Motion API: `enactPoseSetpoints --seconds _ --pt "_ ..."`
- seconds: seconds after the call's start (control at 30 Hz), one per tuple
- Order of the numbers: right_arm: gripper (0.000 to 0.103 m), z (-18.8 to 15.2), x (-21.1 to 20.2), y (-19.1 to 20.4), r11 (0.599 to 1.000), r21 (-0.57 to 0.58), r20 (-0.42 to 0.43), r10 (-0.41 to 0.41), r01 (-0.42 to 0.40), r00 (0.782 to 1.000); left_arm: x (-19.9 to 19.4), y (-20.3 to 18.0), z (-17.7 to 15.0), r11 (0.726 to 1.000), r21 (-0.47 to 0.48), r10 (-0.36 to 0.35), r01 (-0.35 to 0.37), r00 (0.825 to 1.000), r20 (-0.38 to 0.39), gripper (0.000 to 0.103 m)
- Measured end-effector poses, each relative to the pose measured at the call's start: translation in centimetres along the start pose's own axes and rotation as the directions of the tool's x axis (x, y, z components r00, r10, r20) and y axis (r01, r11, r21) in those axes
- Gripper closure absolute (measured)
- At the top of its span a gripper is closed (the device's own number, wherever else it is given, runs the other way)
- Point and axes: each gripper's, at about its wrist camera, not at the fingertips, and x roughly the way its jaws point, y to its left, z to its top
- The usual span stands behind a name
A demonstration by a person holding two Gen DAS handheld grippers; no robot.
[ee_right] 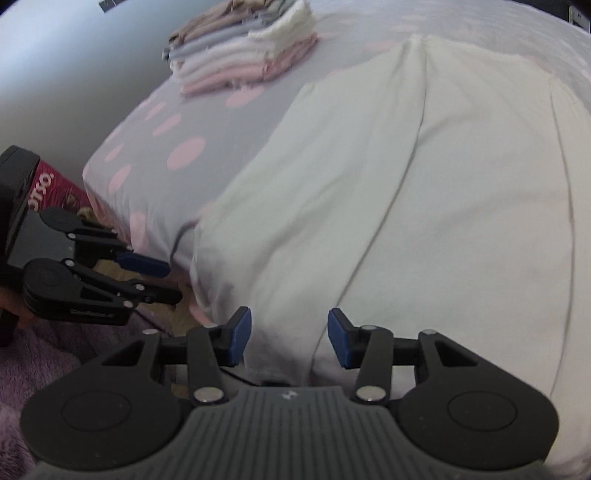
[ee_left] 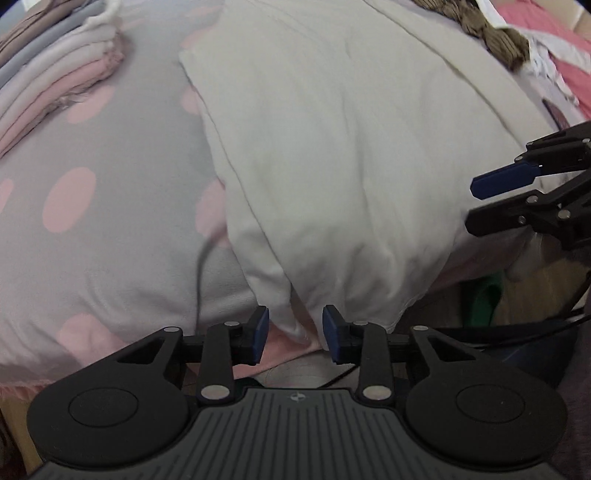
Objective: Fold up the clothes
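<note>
Two grippers at bed's near edge: left gripper (ee_left: 295,334) and right gripper (ee_right: 290,338), both spread wide, gripping nothing. White garment (ee_left: 332,166) laid long on dotted sheet (ee_left: 110,221), side already turned in, hem overhanging. Folded stack (ee_right: 243,55) far left. Likely mid-fold; next prob needs pinching hem corners.

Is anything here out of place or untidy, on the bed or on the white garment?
Nothing is spilled or damaged. The white garment lies partly folded with long creases, and its near edge hangs over the bed's edge. The folded stack looks neat. A loose brown garment lies crumpled at the far side.
</note>
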Motion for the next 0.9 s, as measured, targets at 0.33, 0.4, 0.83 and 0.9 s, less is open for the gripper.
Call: enactPoseSetpoints --seconds 0.33,0.4,0.83,0.9 --pt "0.057 -2.2 2.6 -2.5 0.991 0.128 -0.120 0.057 -0.042 0.991 0.4 1.5 0.3 0.995 -0.060 -0.075 0.083 0.989 0.127 0.084" --pt "0.057 -2.4 3.2 -2.7 0.987 0.140 -0.115 0.091 -0.074 0.989 0.7 1.8 0.5 0.994 -0.067 -0.080 0.089 0.989 0.128 0.086" --pt "0.103 -1.6 1.6 -0.8 0.968 0.084 -0.033 0.240 -0.237 0.970 -2.4 3.3 0.2 0.980 -0.160 -0.082 0.117 0.975 0.207 0.100" --pt "0.103 -1.2 0.8 -0.4 0.955 0.078 -0.001 0.288 -0.287 0.958 -3.2 3.8 0.0 0.975 -0.186 -0.078 0.119 0.973 0.217 0.100"
